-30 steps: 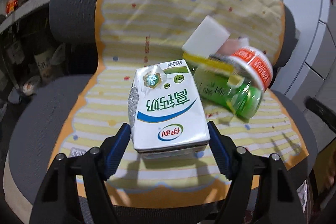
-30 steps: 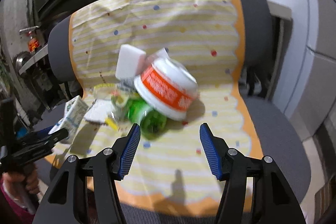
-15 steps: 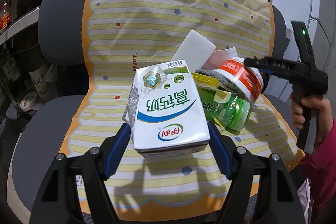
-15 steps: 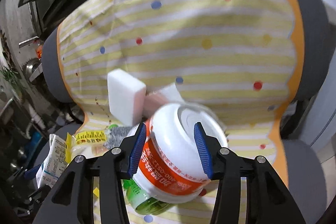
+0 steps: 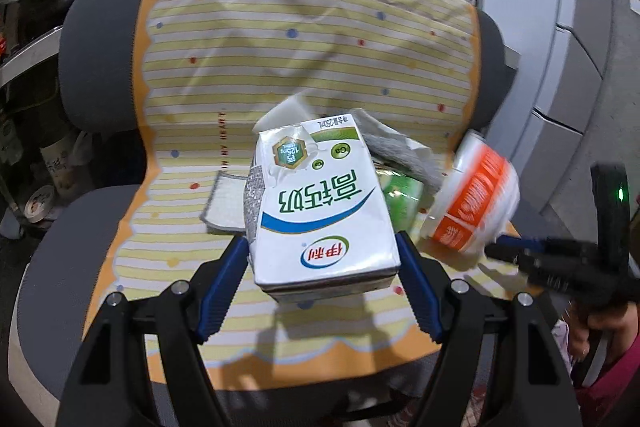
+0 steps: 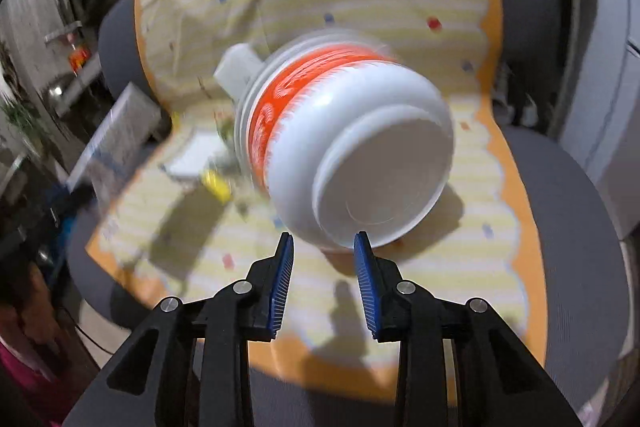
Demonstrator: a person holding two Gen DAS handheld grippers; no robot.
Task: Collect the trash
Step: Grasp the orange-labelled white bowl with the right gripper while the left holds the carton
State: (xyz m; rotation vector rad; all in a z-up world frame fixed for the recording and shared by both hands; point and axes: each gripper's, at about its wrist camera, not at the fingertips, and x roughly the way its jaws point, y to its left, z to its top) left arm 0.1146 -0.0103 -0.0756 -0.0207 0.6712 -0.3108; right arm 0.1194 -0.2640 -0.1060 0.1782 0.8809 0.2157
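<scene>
A white milk carton (image 5: 324, 211) with green and blue print sits between the blue pads of my left gripper (image 5: 320, 247), which is shut on its sides, above the chair seat. A white and orange noodle bowl (image 6: 348, 131) lies tilted with its base toward my right gripper (image 6: 324, 243). The right jaws are closing, and the bowl's lower edge sits between the fingertips; I do not see the pads pressing on it. In the left wrist view the bowl (image 5: 476, 199) is to the carton's right, with my right gripper (image 5: 508, 245) at its bottom edge. A green bottle (image 5: 400, 195) lies behind the carton.
The trash lies on a grey office chair under a yellow striped cover (image 5: 280, 47). A white sponge block (image 6: 236, 71), a grey wrapper (image 5: 400, 151) and a small white cloth (image 5: 224, 203) lie by the bottle. A hand (image 5: 584, 327) grips the right tool. Shelves stand behind, a grey cabinet (image 5: 568, 87) on the right.
My right gripper has dropped to the bowl's lower edge and its jaws have narrowed. The bowl now shows its base and sits further right. The left gripper has drawn back a little with the carton.
</scene>
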